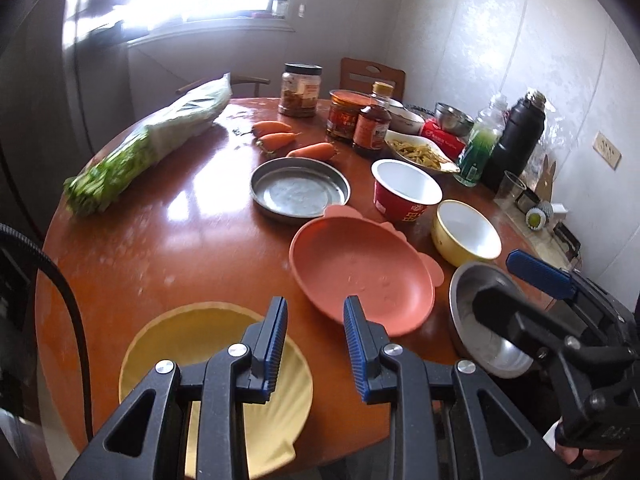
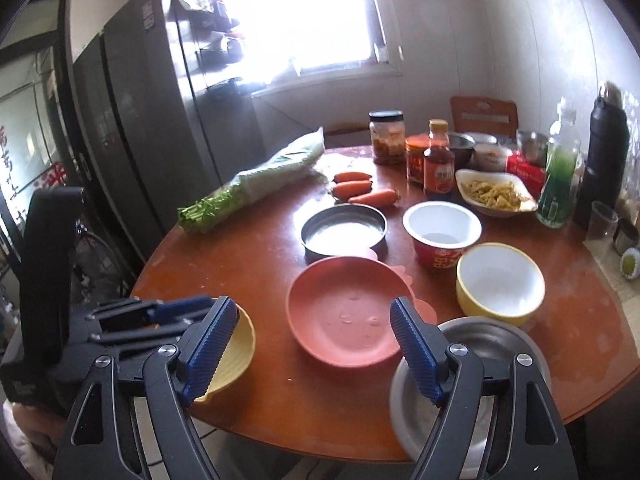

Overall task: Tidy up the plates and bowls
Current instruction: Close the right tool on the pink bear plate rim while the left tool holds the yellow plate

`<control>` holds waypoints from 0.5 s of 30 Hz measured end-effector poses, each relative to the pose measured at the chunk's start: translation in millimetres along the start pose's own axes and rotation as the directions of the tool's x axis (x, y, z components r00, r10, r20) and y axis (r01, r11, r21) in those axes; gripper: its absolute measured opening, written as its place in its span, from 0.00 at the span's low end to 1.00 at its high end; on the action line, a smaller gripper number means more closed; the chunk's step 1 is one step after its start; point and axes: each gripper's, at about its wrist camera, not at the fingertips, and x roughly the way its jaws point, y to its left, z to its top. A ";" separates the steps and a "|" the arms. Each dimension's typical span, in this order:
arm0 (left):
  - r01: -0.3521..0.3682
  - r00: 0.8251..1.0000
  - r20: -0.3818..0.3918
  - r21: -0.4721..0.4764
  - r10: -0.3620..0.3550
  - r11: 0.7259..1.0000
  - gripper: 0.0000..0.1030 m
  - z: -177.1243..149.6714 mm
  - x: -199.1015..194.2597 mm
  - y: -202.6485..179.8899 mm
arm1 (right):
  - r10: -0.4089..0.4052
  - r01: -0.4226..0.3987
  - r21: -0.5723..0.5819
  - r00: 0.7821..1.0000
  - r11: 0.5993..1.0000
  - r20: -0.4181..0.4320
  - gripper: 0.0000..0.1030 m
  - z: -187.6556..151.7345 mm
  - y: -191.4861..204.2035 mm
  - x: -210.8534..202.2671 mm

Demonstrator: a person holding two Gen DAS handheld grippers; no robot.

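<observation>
Both grippers hovering over table [image 2: 248, 276] near edge, nothing held.
- Left gripper [image 1: 316, 344]: jaws narrowly parted, empty, above yellow plate [image 1: 168, 344].
- Right gripper [image 2: 312, 344]: jaws wide, empty, over steel bowl [image 2: 492, 344].
- Pink plate [image 2: 340, 312]: lying between.

Step likely: choosing first pickup. Next: gripping rim, stacking.

A round reddish-brown wooden table [image 2: 248, 264] fills the near part of the room, its glossy top catching glare. On the far wall a bright window [image 2: 304, 12] washes out in daylight, with a tall dark refrigerator [image 2: 140, 120] to its left. A wooden chair [image 2: 484, 114] stands at the table's far side, and pale panelled walls [image 2: 532, 40] close the right.
</observation>
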 end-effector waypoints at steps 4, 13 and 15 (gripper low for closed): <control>-0.016 0.999 -0.026 0.071 0.018 0.997 0.28 24.2 13.1 -5.9 | -0.017 0.017 0.011 0.998 1.000 -0.055 0.79 9.5 -14.9 15.2; -0.087 0.994 -0.051 0.208 0.099 0.974 0.28 49.1 52.2 -18.3 | 0.013 -0.001 0.075 0.986 0.997 -0.164 0.79 24.0 -37.6 52.5; -0.095 0.991 -0.067 0.227 0.113 0.969 0.28 49.5 61.3 -17.5 | 0.017 0.005 0.099 0.976 0.995 -0.218 0.79 27.9 -46.5 64.7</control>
